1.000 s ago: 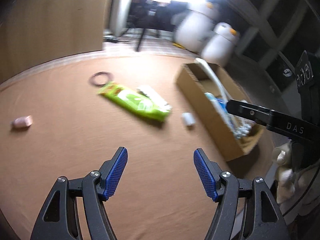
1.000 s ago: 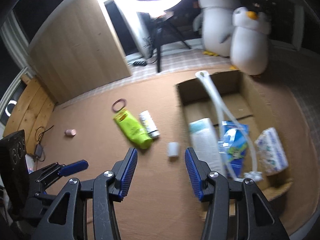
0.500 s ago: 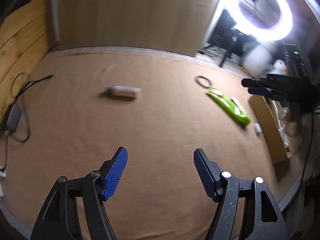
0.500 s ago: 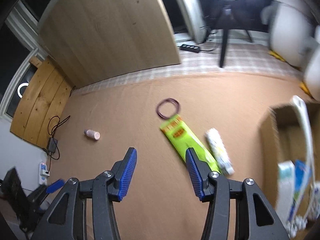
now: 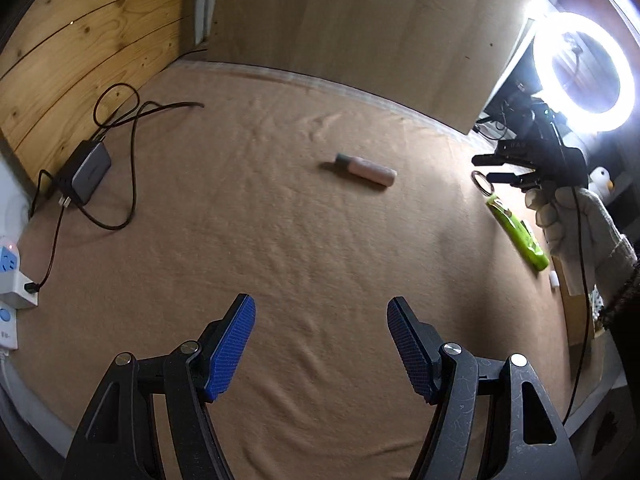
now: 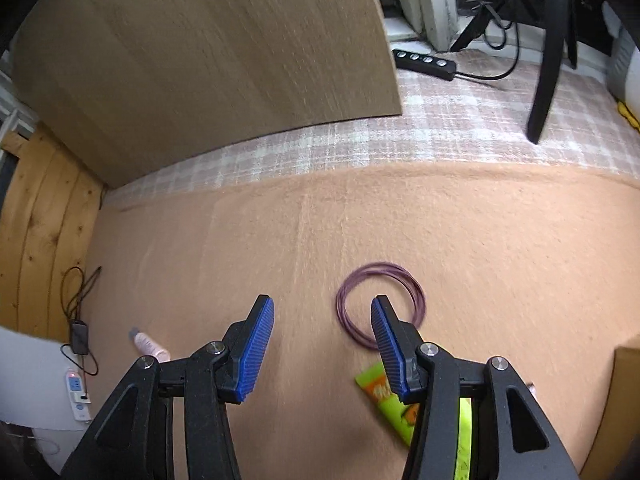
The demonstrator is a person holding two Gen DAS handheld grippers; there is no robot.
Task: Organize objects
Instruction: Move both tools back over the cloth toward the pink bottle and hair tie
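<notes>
My left gripper hangs open over bare brown blanket, nothing between its blue pads. A pink bottle with a grey cap lies on its side well ahead of it. My right gripper is also open and holds nothing. Its right fingertip stands over the inside of a purple cord ring that lies flat on the blanket. A lime-green packet lies just behind that finger, partly hidden. The left wrist view shows the right gripper in a white-gloved hand above the ring and packet.
A charger brick with tangled cable and a white power strip lie at the blanket's left edge by a wooden wall. A cardboard box edge stands at right. Beyond the blanket are a black power strip, a tripod leg and a ring light.
Both grippers have swung left, away from the cardboard box. The left now faces the pink bottle. The right has dropped closer to the blanket over the purple ring. Neither jaw width changed.
</notes>
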